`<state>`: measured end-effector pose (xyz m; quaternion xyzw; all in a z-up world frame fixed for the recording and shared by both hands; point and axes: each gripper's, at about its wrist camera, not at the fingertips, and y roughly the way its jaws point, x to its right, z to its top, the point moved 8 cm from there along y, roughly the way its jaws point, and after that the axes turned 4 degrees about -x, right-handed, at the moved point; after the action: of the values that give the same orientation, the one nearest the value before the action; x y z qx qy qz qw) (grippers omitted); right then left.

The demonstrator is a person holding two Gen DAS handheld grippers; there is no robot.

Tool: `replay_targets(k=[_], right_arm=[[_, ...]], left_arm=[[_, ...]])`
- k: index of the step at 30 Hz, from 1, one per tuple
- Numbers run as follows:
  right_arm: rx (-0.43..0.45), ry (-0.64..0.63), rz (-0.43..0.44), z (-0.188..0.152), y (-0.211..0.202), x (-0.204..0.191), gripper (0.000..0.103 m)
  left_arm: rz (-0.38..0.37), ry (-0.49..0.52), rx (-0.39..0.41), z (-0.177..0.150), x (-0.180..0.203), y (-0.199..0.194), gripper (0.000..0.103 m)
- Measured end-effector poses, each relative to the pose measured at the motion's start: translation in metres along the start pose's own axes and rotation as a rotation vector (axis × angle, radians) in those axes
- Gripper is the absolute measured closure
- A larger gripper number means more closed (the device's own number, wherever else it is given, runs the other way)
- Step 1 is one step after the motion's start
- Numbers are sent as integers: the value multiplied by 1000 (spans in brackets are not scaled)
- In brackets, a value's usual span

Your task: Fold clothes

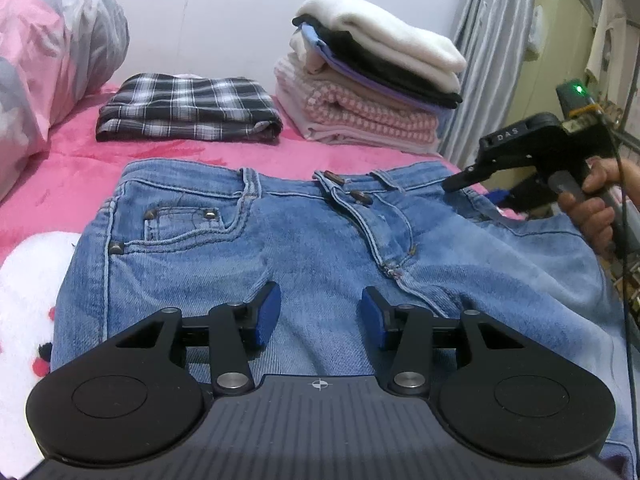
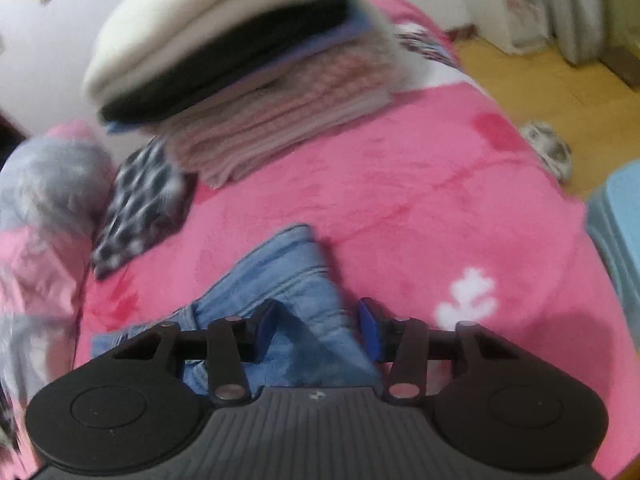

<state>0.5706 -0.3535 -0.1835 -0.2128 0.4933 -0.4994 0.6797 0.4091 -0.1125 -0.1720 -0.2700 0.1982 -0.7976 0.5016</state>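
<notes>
Spreading flat on the bed (image 1: 224, 152), the jeans (image 1: 304, 240) could bunch if the gaping, empty left tongs (image 1: 320, 316) and right tongs (image 2: 316, 330) pinch unevenly.

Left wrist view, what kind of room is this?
Most likely a bedroom: a pink fleece bed cover under the blue denim jeans, a stack of folded knitwear, and a grey curtain.

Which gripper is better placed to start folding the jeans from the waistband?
Probably the right. The right gripper is open with the jeans' waistband corner between its fingers; the left wrist view shows its tip at that corner. The left gripper, also open, hangs mid-garment, away from any edge.
</notes>
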Motion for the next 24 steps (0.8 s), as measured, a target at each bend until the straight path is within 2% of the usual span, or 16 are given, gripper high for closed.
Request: replay_targets(k=[1,3,7,11,14,18,20,21,22,24], right_arm=[[0,-33,-24,0,0,-3,87],[8,-93,-66,1,1,-10,90],[115,-155,-89,13,-7,-26,91],[208,-213,-125,22,-12,-40,91],[160,-176,-200,13,12,-24,91],[180,-158,-184,6,16,-14,91],[174,-155,-175,6,17,-13,91],[172,-155,-172,7,17,-12,91],[170,-153,-172,6,18,-12,90],[165,-149,-172,7,21,-12,90]], left_arm=[[1,2,0,0,0,0,58],[14,15,2,1,0,1,58],[66,46,11,9,1,8,60],[106,-21,39,27,-25,-2,60],[136,-79,61,42,-46,-12,60],[175,-158,91,61,-75,-26,56],[195,-197,106,70,-90,-33,47],[204,-226,90,72,-102,-30,41],[198,-263,40,70,-118,-21,38],[138,-337,-114,60,-139,3,38]])
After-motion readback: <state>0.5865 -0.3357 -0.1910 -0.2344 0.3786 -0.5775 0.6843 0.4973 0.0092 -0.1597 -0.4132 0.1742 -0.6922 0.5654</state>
